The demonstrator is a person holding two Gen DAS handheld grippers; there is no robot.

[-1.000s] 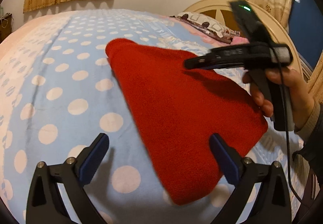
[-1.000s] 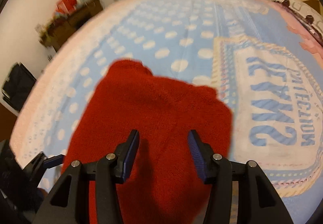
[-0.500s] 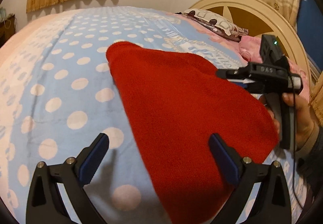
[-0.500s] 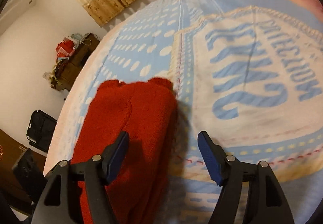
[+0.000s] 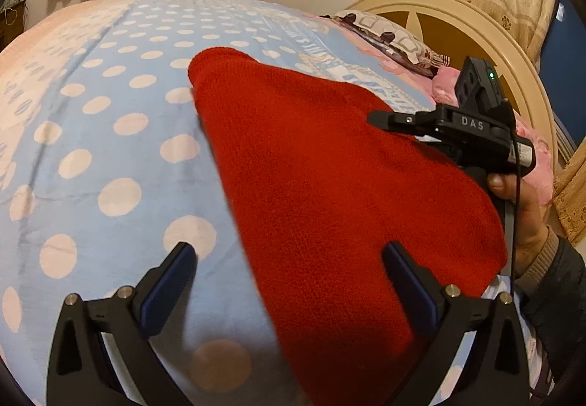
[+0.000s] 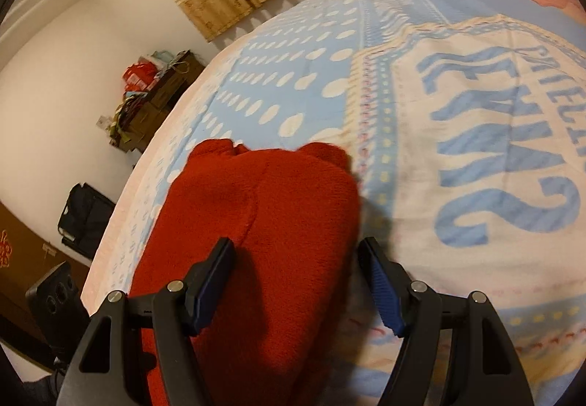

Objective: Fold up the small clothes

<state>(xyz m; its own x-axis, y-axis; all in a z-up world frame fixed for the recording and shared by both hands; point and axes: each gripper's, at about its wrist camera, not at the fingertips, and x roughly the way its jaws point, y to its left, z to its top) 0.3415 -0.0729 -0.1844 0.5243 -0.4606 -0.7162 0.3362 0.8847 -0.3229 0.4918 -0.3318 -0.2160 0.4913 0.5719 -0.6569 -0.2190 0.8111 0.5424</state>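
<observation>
A red fleece garment point(image 5: 329, 193) lies flat on the blue polka-dot bedspread point(image 5: 110, 135); it also shows in the right wrist view point(image 6: 256, 223). My left gripper point(image 5: 289, 281) is open and empty, low over the garment's near edge, its right finger above the cloth and its left finger above bare bedspread. My right gripper point(image 6: 298, 281) is open and empty, straddling the garment's right part just above it. In the left wrist view the right gripper's side point(image 5: 454, 127) hovers over the garment's far right side.
A cream round headboard point(image 5: 476, 25) and pillows point(image 5: 388, 36) stand at the bed's right end. In the right wrist view, a cluttered dark cabinet point(image 6: 154, 95) and a black bag point(image 6: 84, 215) stand by the wall beyond the bed's left edge.
The right gripper swung from over the garment's middle out past its edge, then came back over the right part. The left gripper edged slightly closer. The garment has not moved.
</observation>
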